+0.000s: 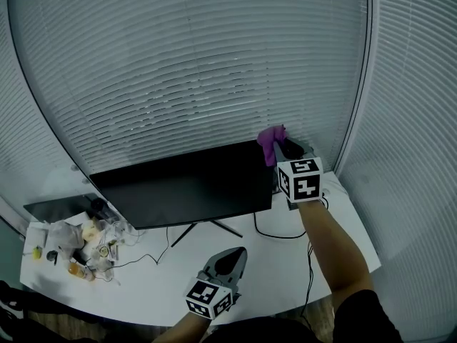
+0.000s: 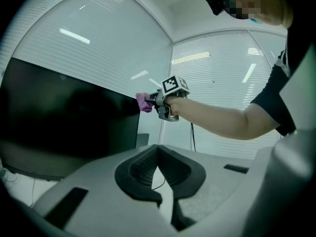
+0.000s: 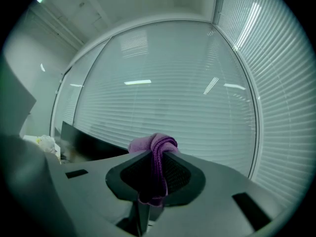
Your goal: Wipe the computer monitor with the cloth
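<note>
A black computer monitor (image 1: 186, 184) stands on the white desk (image 1: 285, 270), its screen dark. My right gripper (image 1: 280, 145) is raised at the monitor's upper right corner, shut on a purple cloth (image 1: 270, 141) that bunches out between the jaws. In the right gripper view the cloth (image 3: 154, 162) hangs folded through the closed jaws, and the monitor (image 3: 81, 144) shows low at the left. My left gripper (image 1: 230, 259) rests low over the desk in front of the monitor stand, shut with nothing in it. From the left gripper view the monitor (image 2: 64, 117) fills the left and the cloth (image 2: 144, 101) touches its corner.
A pile of small items and wrappers (image 1: 82, 241) lies at the desk's left end beside a dark flat device (image 1: 57, 207). A black cable (image 1: 282, 233) runs across the desk behind the monitor's stand (image 1: 207, 226). White blinds (image 1: 200, 63) close the curved window behind.
</note>
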A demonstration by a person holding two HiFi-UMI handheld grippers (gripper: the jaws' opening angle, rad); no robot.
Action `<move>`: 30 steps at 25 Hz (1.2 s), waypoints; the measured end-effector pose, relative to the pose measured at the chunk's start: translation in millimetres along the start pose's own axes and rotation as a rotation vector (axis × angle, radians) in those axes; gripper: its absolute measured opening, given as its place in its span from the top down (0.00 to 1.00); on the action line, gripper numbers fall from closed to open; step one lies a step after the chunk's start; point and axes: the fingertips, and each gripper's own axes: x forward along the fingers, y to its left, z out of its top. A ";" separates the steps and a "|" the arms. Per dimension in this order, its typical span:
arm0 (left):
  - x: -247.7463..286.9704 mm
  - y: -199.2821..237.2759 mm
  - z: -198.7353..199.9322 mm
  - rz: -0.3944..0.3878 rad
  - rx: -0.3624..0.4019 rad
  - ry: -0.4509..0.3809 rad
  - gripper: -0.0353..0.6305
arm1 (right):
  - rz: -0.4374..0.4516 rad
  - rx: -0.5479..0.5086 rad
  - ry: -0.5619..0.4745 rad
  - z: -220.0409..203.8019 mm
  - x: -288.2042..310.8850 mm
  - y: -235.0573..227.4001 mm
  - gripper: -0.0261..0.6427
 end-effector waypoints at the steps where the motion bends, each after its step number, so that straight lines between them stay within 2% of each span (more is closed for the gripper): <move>1: 4.2 -2.8 -0.5 0.001 0.000 0.001 0.94 | 0.001 0.005 0.002 -1.8 -0.3 -5.1 0.85; 11: 33.7 -28.9 -5.7 0.020 -0.004 0.010 0.94 | 0.019 0.055 0.041 -29.9 -5.1 -42.9 0.85; 17: 34.4 -44.9 -22.5 0.052 -0.006 0.032 0.94 | 0.027 0.106 0.053 -63.9 -21.9 -58.2 0.85; 24: 14.4 -35.2 -20.7 0.107 -0.005 0.034 0.94 | 0.080 0.216 0.033 -82.0 -39.2 -41.6 0.85; 30: -19.8 -19.8 -23.4 0.148 -0.012 0.024 0.94 | 0.154 0.310 0.005 -91.3 -75.2 0.8 0.85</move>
